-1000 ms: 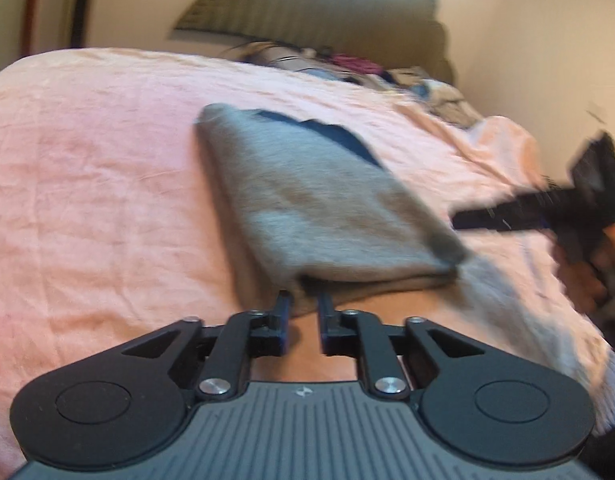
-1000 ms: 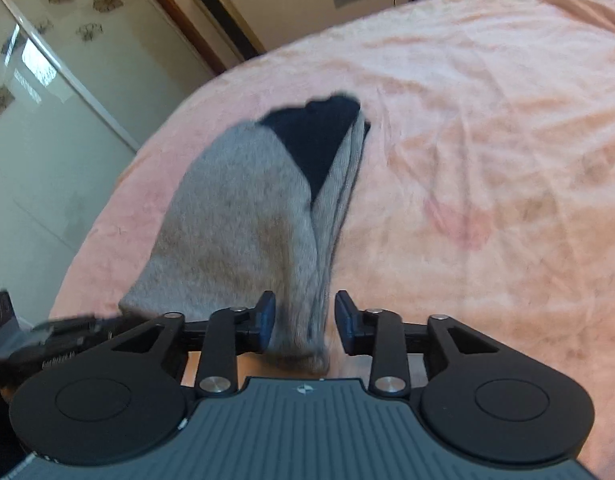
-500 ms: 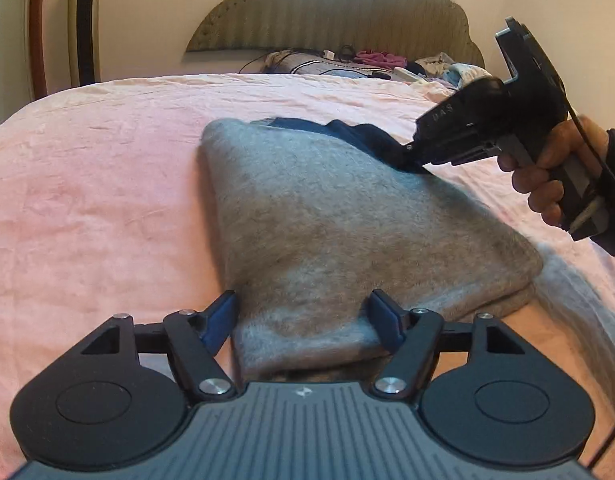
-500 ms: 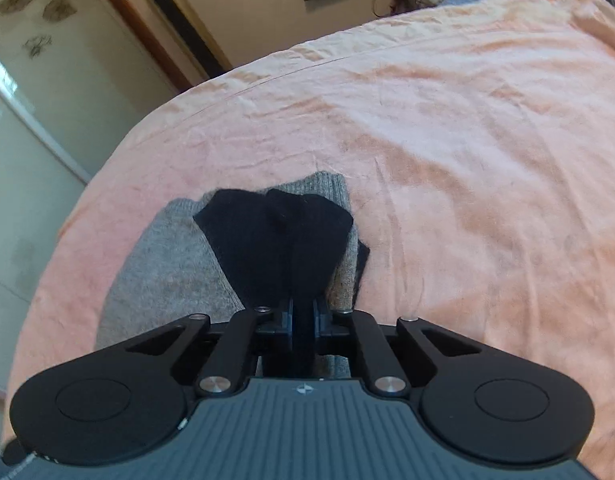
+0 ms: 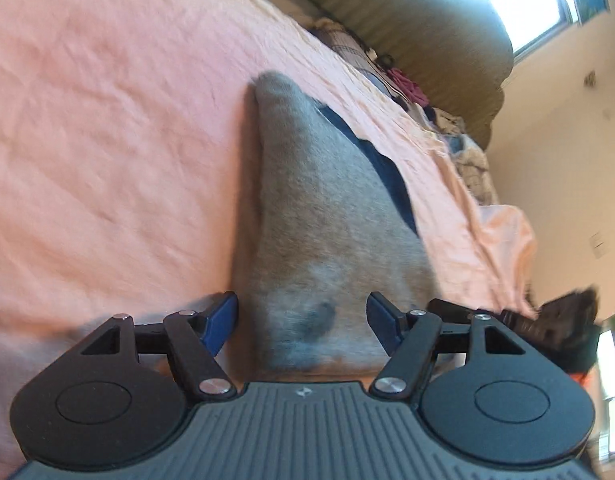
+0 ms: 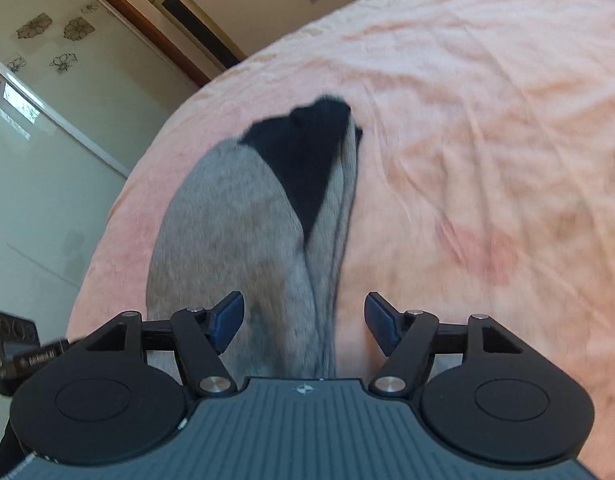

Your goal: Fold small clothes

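Observation:
A folded grey garment with a dark navy part [image 5: 327, 232] lies on the pink bedsheet [image 5: 107, 152]. It also shows in the right wrist view [image 6: 235, 232], with the navy flap [image 6: 307, 160] at its far end. My left gripper [image 5: 302, 320] is open, its fingers either side of the garment's near end. My right gripper [image 6: 303, 320] is open, its fingers either side of the garment's near end, over the folded edge. Neither holds cloth. The right gripper's body [image 5: 555, 324] shows at the right edge of the left wrist view; the left gripper's body [image 6: 15, 344] at the left edge of the right wrist view.
A padded headboard [image 5: 427, 40] and a pile of clothes [image 5: 407, 88] lie at the far end of the bed. A glass sliding door [image 6: 35, 160] and a tall white unit [image 6: 187, 20] stand beyond the bed's left edge.
My right gripper has let go of the navy flap, opened, and drawn back to the garment's near end. The left gripper stays open and has tilted; the garment lies folded.

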Tool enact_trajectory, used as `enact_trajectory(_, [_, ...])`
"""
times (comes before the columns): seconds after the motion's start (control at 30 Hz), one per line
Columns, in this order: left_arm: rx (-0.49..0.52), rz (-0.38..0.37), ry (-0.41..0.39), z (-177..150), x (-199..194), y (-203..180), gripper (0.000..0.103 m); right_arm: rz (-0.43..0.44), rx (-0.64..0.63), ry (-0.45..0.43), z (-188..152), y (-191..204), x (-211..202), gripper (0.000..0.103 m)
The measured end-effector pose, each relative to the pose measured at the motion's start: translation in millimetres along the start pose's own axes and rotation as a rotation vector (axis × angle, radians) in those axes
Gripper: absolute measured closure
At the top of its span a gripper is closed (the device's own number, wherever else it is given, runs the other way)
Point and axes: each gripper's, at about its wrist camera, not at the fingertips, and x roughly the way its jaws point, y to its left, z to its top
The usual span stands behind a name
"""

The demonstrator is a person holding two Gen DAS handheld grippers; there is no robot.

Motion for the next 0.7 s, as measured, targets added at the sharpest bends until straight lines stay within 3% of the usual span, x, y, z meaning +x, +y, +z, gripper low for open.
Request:
enact_trajectory(0.03, [-0.006,-0.012,0.029,0.6,6.4,-0.2,0.054,0.025,0.012,0.010,-2.3,-1.1,0.8,0.036])
enact_trajectory(0.07, [-0.017,-0.001,0.063,0.7,14.2,0.1,0.082,0.040,0.019,0.036,-2.2,-1.5,3.5,0.052])
enact_trajectory(0.1, [-0.034,0.002,0.076,0.4,18.0,1.5,0.086,0.050,0.025,0.091,-3.8,0.2,12.0,0.084])
enact_trajectory(0.17, [-0.049,0.003,0.093,2.3,16.6,0.2,0.089,0.038,-0.041,0.112,-6.7,7.0,14.4,0.083])
enact_trajectory(0.27, [0.042,0.003,0.063,-1.7,-2.3,-12.6,0.090,0.029,-0.144,0.082,-9.3,19.4,-4.4,0.085])
enact_trajectory(0.37, [0.163,0.113,0.059,-11.4,-3.9,-15.0,0.090,-0.063,-0.228,0.093,-19.9,17.7,-3.1,0.086])
enact_trajectory(0.43, [0.228,0.144,0.029,-18.4,-10.5,-20.0,0.087,-0.056,-0.239,0.073,-22.2,18.9,-5.5,0.085])
enact_trajectory(0.5, [0.324,0.194,-0.026,-21.7,-26.9,-38.3,0.081,-0.064,-0.217,0.025,-12.3,20.9,-20.5,0.059])
enact_trajectory(0.53, [0.384,0.226,-0.079,-22.8,-37.6,-50.5,0.077,-0.061,-0.213,-0.033,-5.5,23.5,-29.0,0.055])
enact_trajectory(0.57, [0.436,0.238,-0.136,-23.0,-44.7,-61.2,0.065,-0.055,-0.210,-0.094,3.9,26.7,-35.8,0.050])
enact_trajectory(0.6, [0.482,0.243,-0.188,-22.5,-47.5,-71.3,0.040,-0.049,-0.198,-0.146,17.0,30.2,-38.7,0.049])
enact_trajectory(0.63, [0.533,0.254,-0.239,-20.6,-45.7,-82.5,0.027,-0.052,-0.182,-0.175,31.5,34.2,-34.9,0.049])
enact_trajectory(0.67, [0.574,0.267,-0.267,-18.5,-37.6,-92.5,0.021,-0.062,-0.179,-0.196,46.4,39.9,-26.6,0.049])
enact_trajectory(0.7, [0.619,0.279,-0.269,-17.7,-23.0,-101.2,0.021,-0.073,-0.197,-0.207,61.8,49.4,-12.1,0.049])
